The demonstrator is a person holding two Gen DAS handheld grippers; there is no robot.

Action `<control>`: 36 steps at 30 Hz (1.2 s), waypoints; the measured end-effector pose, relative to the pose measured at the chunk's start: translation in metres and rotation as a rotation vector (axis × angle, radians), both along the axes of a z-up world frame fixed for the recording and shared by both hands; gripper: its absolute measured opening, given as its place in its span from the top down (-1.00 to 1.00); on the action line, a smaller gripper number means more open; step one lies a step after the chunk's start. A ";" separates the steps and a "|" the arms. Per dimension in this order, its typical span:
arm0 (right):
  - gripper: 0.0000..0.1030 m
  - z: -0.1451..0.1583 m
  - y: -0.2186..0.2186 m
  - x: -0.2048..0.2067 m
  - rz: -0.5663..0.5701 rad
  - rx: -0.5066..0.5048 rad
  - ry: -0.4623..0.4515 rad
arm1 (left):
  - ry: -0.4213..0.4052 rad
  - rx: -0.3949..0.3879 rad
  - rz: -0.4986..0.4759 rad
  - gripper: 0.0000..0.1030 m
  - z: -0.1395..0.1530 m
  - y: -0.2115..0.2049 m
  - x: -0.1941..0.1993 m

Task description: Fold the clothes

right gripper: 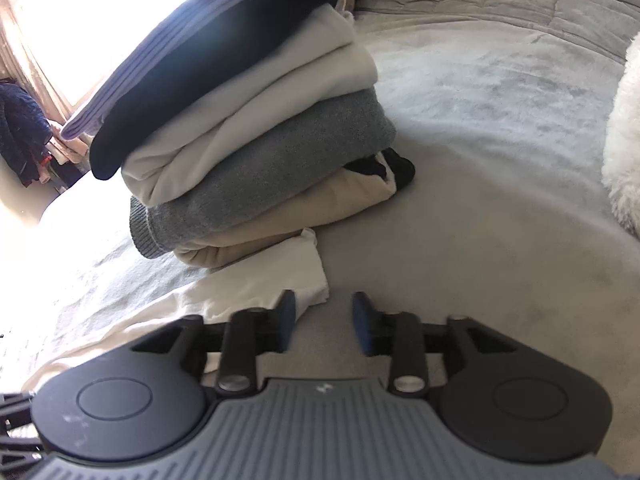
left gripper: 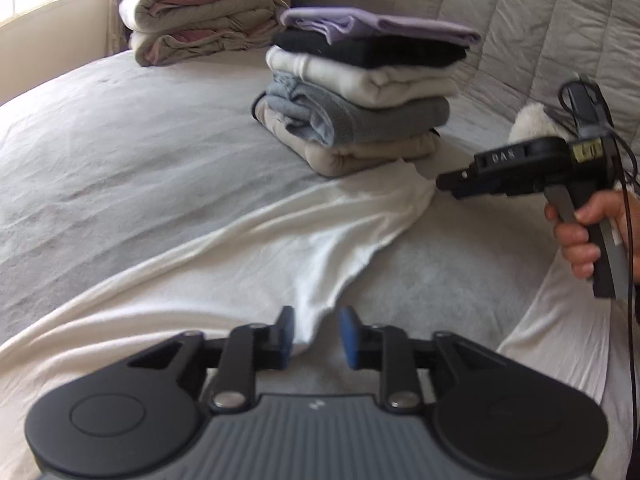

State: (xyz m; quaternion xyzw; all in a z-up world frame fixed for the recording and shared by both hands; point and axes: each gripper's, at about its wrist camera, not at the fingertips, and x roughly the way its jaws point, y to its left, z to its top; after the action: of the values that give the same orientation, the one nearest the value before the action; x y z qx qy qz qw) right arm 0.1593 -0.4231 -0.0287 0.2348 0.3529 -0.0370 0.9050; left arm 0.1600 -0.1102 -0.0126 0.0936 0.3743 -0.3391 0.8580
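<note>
- Grippers both sitting released: left gripper (left gripper: 316, 336) over shirt (left gripper: 248, 240) edge, right gripper (right gripper: 324, 324) beside shirt corner, nothing gripped.
- Pinching hem w/ both, lifting evenly, keeping clear of stack (left gripper: 356, 92).

Left gripper (left gripper: 316, 338) angled down over white garment (left gripper: 280, 248), jaws apart, nothing pinched. Right gripper (right gripper: 324, 322) just beside garment's corner, jaws parted; hand (left gripper: 580, 232) wraps handle.

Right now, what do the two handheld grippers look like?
The left gripper and right gripper match: black linkage arms with silver pivots, blue finger pads, ribbed grey body. Side-on, the right one shows a black housing lettered "DAS", a grey trigger handle and black cables.
</note>
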 end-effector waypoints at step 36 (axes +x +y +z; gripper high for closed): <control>0.51 0.003 0.016 0.004 0.059 -0.177 0.002 | -0.033 0.030 0.316 0.01 -0.012 0.049 0.074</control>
State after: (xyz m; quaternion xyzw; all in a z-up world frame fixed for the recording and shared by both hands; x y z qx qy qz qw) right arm 0.1638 -0.4070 -0.0253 0.1432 0.3558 -0.0418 0.9226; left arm 0.2342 -0.0614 -0.0249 0.0519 0.3753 -0.1926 0.9052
